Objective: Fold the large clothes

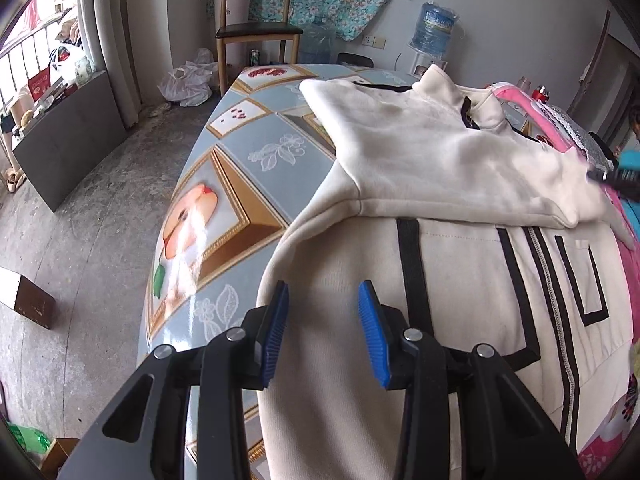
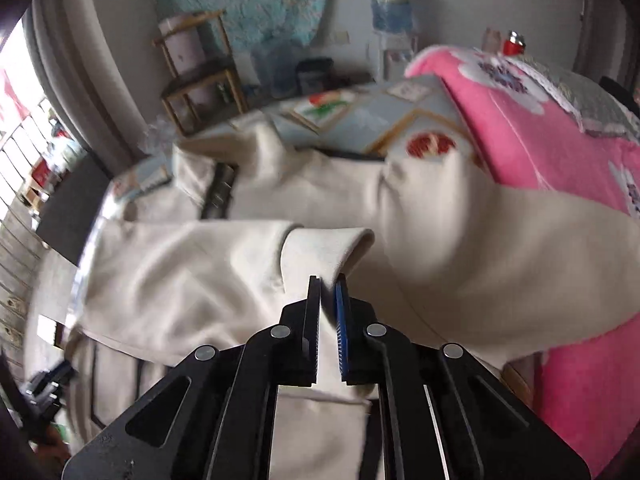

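Two grippers work a cream jacket [image 1: 420, 152] spread on the patterned table [image 1: 240, 152]: the left gripper [image 1: 323, 300] hovers spread wide above its hem, the right gripper [image 2: 328, 280] pinches a sleeve cuff [image 2: 320, 252] beside pink clothing [image 2: 540, 152].

Big table [image 1: 240, 148] with a glossy fruit-print cover, cream jacket [image 1: 420, 280] spread over its near right part, pink garment [image 1: 536, 120] lying further right at the far edge.

The jacket [image 1: 420, 240] is being borne on the table [image 1: 240, 152], a blanket [image 2: 540, 140] lying right of it, a chair [image 1: 256, 32] behind the table.
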A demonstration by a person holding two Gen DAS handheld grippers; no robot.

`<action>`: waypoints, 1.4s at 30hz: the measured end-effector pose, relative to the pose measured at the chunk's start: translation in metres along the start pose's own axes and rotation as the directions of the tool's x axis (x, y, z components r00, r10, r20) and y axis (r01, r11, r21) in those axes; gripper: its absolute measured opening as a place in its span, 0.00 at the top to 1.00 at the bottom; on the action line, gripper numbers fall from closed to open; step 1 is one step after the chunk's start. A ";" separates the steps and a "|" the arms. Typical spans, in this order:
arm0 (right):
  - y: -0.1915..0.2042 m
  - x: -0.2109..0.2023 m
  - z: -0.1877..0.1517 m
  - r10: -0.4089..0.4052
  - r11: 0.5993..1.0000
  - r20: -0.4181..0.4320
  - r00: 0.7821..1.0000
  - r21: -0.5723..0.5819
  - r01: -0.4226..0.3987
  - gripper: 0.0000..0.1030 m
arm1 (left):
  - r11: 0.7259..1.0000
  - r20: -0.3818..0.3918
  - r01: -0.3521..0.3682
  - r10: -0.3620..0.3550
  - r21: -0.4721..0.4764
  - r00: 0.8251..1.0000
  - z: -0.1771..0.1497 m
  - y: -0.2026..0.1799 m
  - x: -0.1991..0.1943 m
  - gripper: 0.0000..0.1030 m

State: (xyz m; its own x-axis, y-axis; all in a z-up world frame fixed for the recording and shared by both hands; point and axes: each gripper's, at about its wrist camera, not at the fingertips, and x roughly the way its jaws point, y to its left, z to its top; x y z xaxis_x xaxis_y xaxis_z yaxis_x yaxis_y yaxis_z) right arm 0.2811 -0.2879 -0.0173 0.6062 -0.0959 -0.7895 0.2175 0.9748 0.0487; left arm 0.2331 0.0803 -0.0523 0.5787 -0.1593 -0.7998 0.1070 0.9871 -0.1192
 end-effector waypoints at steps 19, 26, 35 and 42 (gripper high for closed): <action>-0.028 -0.003 0.032 0.103 0.968 0.045 0.994 0.224 -0.110 0.60 | 0.983 -0.031 -0.171 0.173 0.073 0.984 0.020 0.017 0.020 0.63; -0.079 0.002 -0.021 0.159 0.945 -0.046 0.986 0.298 -0.138 0.63 | 0.990 -0.016 -0.101 0.103 0.095 0.994 0.018 0.015 -0.013 0.59; -0.043 0.009 -0.010 0.201 0.957 -0.003 0.980 0.214 -0.196 0.80 | 0.994 0.029 0.110 -0.110 0.000 0.993 0.058 -0.009 -0.028 0.35; 0.002 0.017 -0.011 0.147 0.989 -0.021 0.989 0.004 -0.147 0.80 | 0.989 0.011 0.087 -0.089 0.123 0.996 0.097 -0.063 0.028 0.30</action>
State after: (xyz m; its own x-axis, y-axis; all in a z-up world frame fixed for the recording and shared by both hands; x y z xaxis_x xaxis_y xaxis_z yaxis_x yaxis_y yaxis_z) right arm 0.2836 -0.2852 -0.0377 0.6157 0.0529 -0.7862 0.1292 0.9775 0.1669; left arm 0.3208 0.0118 -0.0100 0.5759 -0.2466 -0.7794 0.2552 0.9600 -0.1151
